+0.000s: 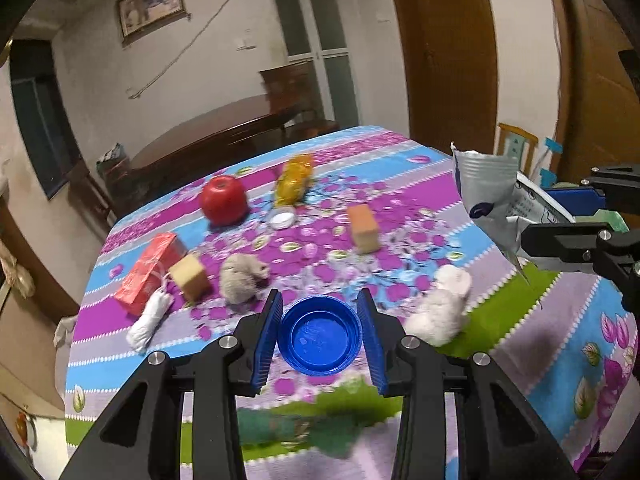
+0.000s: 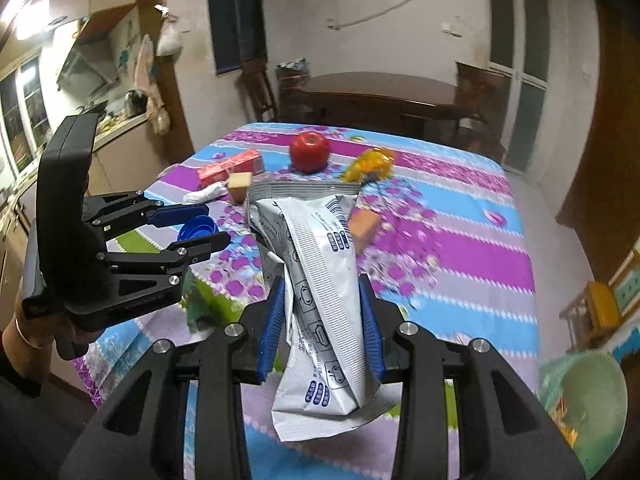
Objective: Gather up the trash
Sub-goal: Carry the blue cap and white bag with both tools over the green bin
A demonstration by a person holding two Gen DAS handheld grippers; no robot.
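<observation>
A blue bottle cap [image 1: 321, 336] is being gripped by the left gripper [image 1: 320, 336], its blue pads [image 1: 267, 344] pressed against the cap's two sides, open side facing the camera, above the near part of the flowered tablecloth [image 1: 540, 320]. A silver-white empty packet [image 2: 320, 280] is being clamped by the right gripper [image 2: 323, 328], held upright with its crumpled lower end hanging below the jaws; in the left view the same packet is being seen at the right edge, raised over the table's right side.

Just beyond the cap, a grey crumpled wad [image 1: 242, 276] is lying to the left and a white crumpled tissue [image 1: 442, 306] to the right. Further left, a twisted white paper [image 1: 150, 320] is resting against a red carton [image 1: 150, 272], with a tan block [image 1: 190, 278] just beside it. An orange-topped block [image 1: 363, 228] is standing toward the middle right. Behind these, a small white lid [image 1: 282, 218] is lying between a red apple [image 1: 223, 200] and a yellow wrapper [image 1: 294, 178] near the far edge.

A pale green basin [image 2: 584, 404] is being seen low at the right, beside the table. A dark wooden table [image 2: 376, 92] is standing well beyond the cloth.
</observation>
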